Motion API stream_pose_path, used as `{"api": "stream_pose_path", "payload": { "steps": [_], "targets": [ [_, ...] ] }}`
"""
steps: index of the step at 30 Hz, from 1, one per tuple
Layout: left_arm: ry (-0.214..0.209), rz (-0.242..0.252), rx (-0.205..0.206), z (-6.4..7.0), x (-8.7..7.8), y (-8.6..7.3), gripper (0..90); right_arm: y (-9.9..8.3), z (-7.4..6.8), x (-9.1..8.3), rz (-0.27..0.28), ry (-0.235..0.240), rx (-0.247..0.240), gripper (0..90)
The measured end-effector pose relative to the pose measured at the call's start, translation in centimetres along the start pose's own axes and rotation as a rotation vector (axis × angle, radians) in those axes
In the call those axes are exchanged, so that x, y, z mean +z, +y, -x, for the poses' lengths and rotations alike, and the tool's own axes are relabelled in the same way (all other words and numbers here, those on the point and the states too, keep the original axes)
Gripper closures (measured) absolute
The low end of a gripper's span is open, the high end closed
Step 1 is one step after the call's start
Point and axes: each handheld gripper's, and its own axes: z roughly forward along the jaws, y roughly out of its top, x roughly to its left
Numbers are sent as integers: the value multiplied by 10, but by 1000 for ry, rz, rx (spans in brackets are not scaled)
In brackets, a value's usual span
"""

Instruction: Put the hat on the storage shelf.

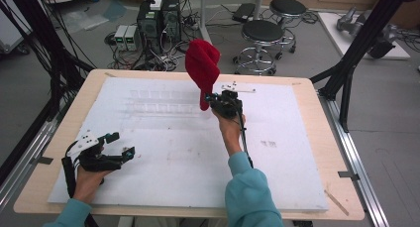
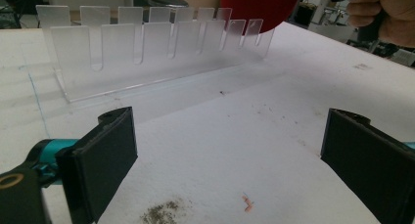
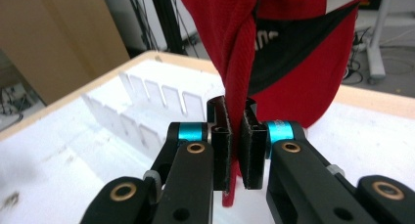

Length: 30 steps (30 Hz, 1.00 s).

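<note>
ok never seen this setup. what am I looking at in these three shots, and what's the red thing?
No robot arm here: a person holds a two-jaw gripper in each hand, and each gripper carries its own camera.

The high view looks down on the table from above the person's side. The left gripper rests low near the table's front left, its jaws open. The right gripper is raised mid-table and is shut on a red cap, which it holds up above the white board.

The left gripper view looks along its own two black jaws, wide apart with nothing between them, toward a clear slotted rack standing on the board.

The right gripper view shows its jaws pinching a fold of the cap's red fabric; there is black inside with white lettering, too partial to read. The rack shows behind it.
</note>
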Motion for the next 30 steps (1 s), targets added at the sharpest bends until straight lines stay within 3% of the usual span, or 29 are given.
{"api": "stream_pose_path", "payload": {
  "steps": [4, 23, 26, 30],
  "targets": [
    [3, 10, 1, 1, -1, -1, 68, 0, -3, -2, -48, -3, -25, 856],
    [10, 9, -1, 1, -1, -1, 69, -13, -12, -8, -142, -17, -94, 851],
    [12, 8, -1, 1, -1, -1, 69, -14, -11, -8, -152, 3, -83, 827],
    [15, 10, -12, 0, -1, -1, 68, -14, -8, -9, -162, 10, -83, 702]
  ]
}}
